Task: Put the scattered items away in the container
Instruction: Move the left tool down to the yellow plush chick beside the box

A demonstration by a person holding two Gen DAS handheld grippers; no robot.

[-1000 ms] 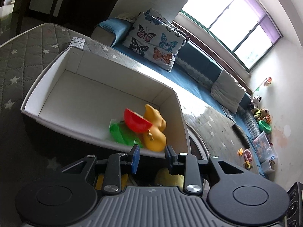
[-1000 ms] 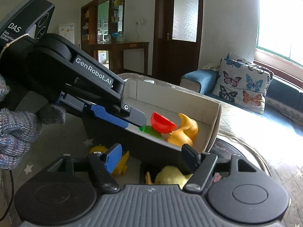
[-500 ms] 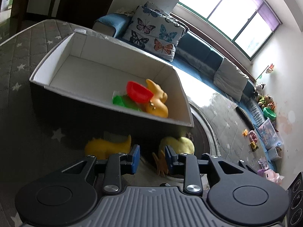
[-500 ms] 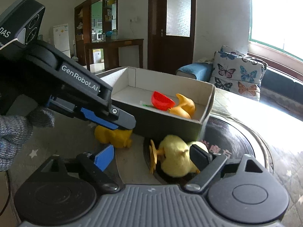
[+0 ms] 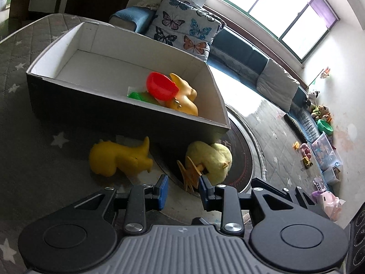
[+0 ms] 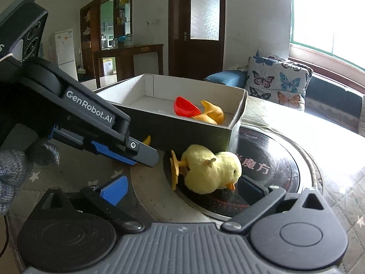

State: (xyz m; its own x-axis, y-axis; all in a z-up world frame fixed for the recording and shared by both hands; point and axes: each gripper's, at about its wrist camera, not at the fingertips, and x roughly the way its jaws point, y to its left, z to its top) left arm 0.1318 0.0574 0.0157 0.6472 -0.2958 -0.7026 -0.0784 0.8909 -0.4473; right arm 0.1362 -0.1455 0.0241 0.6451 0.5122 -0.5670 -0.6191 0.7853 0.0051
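Note:
A cardboard box [image 5: 127,116] [image 6: 182,134] with a white inside stands on the starred mat. It holds a red bowl [image 5: 160,86] [image 6: 183,108], an orange duck [image 5: 184,100] [image 6: 212,113] and something green [image 5: 136,96]. In front of it a plush yellow chick [image 5: 209,159] [image 6: 212,173] lies on its side beside a yellow rubber toy [image 5: 118,159]. My right gripper [image 6: 182,189] is opening wide around the chick, its pads clear of it. My left gripper [image 5: 182,190] [image 6: 146,157] hovers just short of the chick's orange feet [image 5: 189,178], jaws a little apart and empty.
The chick lies on a round black disc [image 6: 273,159] set into the mat. A blue sofa with a butterfly cushion [image 5: 182,29] [image 6: 278,82] runs behind the box. Small toys and bins [image 5: 319,150] sit far right. A gloved hand [image 6: 13,171] holds the left gripper.
Both grippers drew back and down from the box, bringing the chick and the yellow toy into view. The right jaws spread much wider. The left jaws kept the same gap.

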